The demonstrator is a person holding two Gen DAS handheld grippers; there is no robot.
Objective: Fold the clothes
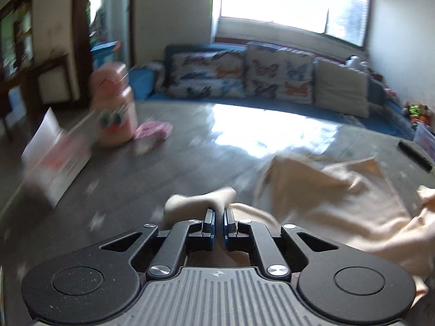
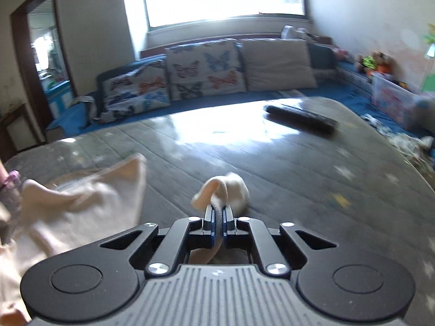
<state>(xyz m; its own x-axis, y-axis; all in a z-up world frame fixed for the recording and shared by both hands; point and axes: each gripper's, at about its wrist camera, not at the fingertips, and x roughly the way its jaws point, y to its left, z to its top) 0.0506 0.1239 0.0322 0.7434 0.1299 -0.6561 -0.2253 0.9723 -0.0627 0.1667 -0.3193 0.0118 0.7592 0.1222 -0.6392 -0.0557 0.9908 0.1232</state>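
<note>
The left gripper (image 1: 219, 218) has its fingers clenched on an edge of the cream garment (image 1: 334, 190), which bunches up just in front of the tips. From there the cloth spreads toward 3 o'clock over the grey tabletop (image 1: 163, 168). The right gripper (image 2: 217, 217) also pinches a fold of the same garment (image 2: 81, 206) between its fingers; a small lump of cloth stands up at 12 o'clock from the tips. At 10 o'clock in the left view stands a blurred pink bottle (image 1: 117, 108). A dark remote (image 2: 301, 118) lies at 1 o'clock in the right view.
</note>
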